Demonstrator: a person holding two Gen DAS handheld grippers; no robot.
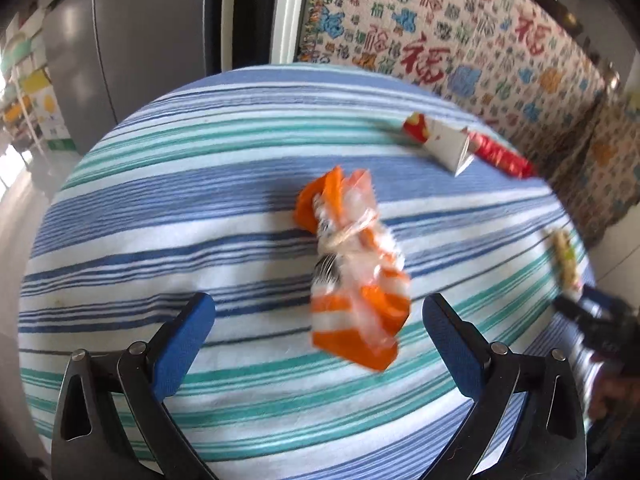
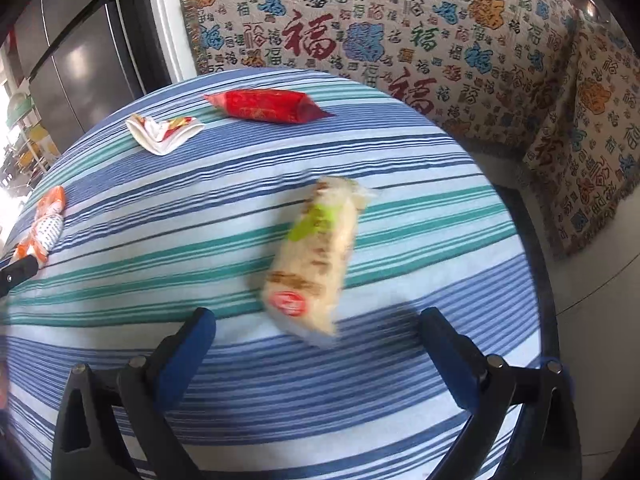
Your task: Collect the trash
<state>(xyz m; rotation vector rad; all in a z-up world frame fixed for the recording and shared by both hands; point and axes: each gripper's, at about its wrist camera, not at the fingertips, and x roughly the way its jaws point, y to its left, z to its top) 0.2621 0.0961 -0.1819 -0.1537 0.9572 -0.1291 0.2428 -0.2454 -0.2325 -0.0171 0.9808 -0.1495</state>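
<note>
Hovering above the tabletop [image 1: 160, 216], with its blue-striped cloth, the left gripper [image 1: 318, 320] stood wide, its blue pads well apart and holding nothing. In the left wrist view an orange wrapper [image 1: 352, 264] lay near the table's middle, its near end reaching between the fingertips without touching either pad. Toward the far right edge sat a white wrapper [image 1: 444, 140] with a red end, and just beside it, seemingly touching, a red packet [image 1: 500, 156]. At the right edge a beige packet [image 1: 566, 258] lay blurred, with the right gripper [image 1: 580, 308] just below it.

In the right wrist view the right gripper [image 2: 318, 322] was likewise wide and held nothing. The beige packet [image 2: 316, 256], marked green and red, lay tilted near the table's middle, its near end just ahead of the gap between the pads. The red packet [image 2: 268, 106] rested near the far edge, the white wrapper [image 2: 162, 132] left of it and apart. The orange wrapper [image 2: 44, 220] lay at the left edge, beside a dark finger of the left gripper [image 2: 16, 272].
</note>
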